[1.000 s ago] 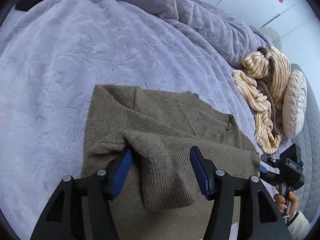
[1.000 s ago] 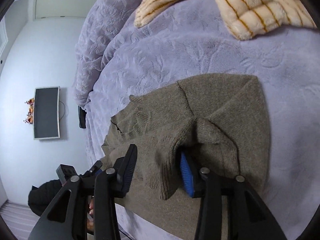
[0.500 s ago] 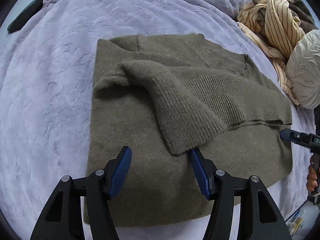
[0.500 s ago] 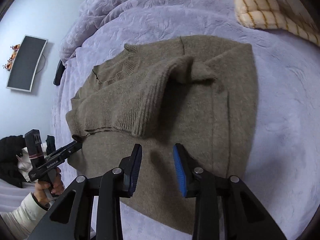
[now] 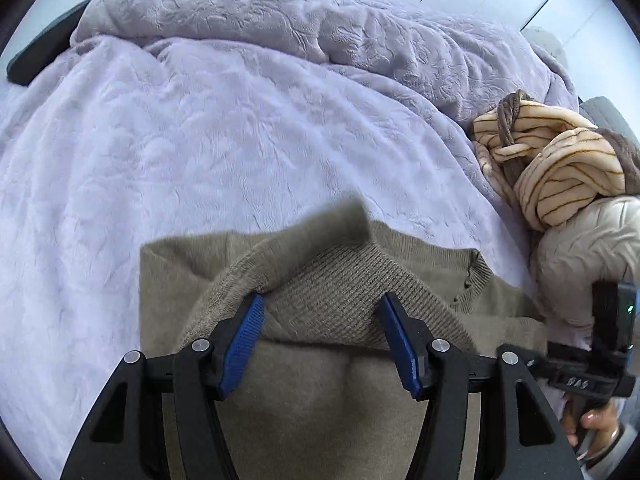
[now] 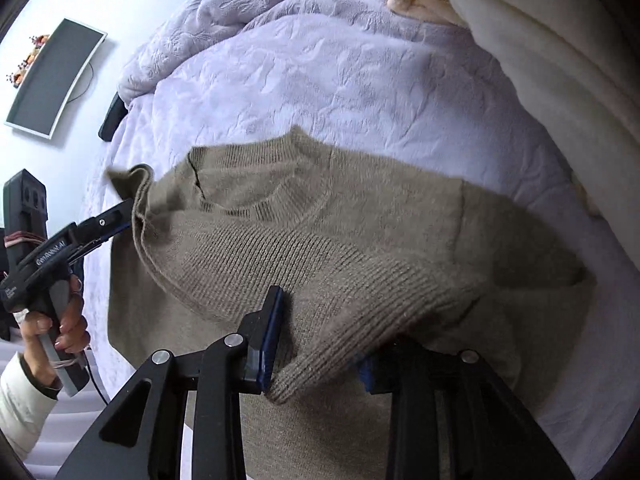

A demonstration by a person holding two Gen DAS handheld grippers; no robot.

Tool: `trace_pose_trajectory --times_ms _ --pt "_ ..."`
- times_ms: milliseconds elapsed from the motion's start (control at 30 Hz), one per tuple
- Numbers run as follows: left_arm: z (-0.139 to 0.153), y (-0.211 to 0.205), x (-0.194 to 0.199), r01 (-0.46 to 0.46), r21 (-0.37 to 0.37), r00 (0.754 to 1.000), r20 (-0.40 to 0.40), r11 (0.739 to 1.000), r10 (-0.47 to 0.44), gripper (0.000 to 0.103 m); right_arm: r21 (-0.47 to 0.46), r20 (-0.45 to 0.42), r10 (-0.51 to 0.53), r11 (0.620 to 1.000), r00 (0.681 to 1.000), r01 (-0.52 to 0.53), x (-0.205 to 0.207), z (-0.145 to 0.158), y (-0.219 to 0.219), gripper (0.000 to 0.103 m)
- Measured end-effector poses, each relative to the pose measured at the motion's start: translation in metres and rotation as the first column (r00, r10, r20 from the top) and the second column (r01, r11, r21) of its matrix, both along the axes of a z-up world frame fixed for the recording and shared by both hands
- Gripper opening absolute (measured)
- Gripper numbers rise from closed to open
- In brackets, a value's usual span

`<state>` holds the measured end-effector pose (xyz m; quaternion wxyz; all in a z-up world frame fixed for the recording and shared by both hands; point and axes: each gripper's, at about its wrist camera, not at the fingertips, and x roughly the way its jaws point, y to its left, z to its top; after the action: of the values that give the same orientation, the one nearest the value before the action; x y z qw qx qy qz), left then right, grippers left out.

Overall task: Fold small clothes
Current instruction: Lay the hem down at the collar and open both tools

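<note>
Lying across the bed (image 5: 200, 152), the sweater (image 6: 360, 232) runs its long axis side to side between the two tools. Left hand-held gripper (image 5: 322, 340) stands wide, knit draped between its jaws — whether it grips, I cannot tell. Right hand-held gripper (image 6: 320, 356) also looks parted, a sleeve cuff (image 6: 304, 376) hanging between the jaws. Both sit at the near edge — neither is clearly nearer.

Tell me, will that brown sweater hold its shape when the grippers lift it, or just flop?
Probably flop: the sweater is soft knit and already drapes limply over the right gripper. It likely won't slip easily, since the ribbed weave looks grippy against the blue pads. It should drag rather than slide on the plush bedspread.
</note>
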<state>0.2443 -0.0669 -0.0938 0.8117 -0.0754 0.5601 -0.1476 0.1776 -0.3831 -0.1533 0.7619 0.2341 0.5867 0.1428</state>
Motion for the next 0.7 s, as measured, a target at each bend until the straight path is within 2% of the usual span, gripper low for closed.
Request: trace_pose_trajectory --times_ms 200,333,467,567,700 --pt "-0.005 0.007 0.006 -0.04 0.035 0.999 -0.009 0.999 0.041 0.061 -0.012 0.051 -0.079 0.997 0.996 0.08 0.02 0.031 -0.035 0.036" --pt "-0.006 0.012 0.006 -0.068 0.052 0.998 -0.001 0.996 0.068 0.061 -0.095 0.084 -0.132 0.986 0.988 0.14 0.04 0.044 -0.049 0.036" --pt "0.001 0.014 -0.002 -0.059 0.088 0.998 0.025 0.994 0.057 0.061 -0.097 0.081 -0.11 0.988 0.991 0.118 0.042 0.053 -0.054 0.036" --pt "0.007 0.019 -0.006 -0.054 0.122 0.998 0.04 0.991 0.05 0.061 -0.15 0.067 -0.08 0.985 0.995 0.089 0.034 0.055 -0.057 0.036" --pt "0.011 0.02 -0.002 -0.066 0.132 0.997 0.038 0.989 0.061 0.061 -0.217 0.095 -0.12 0.966 0.988 0.138 0.033 0.061 -0.078 0.035"
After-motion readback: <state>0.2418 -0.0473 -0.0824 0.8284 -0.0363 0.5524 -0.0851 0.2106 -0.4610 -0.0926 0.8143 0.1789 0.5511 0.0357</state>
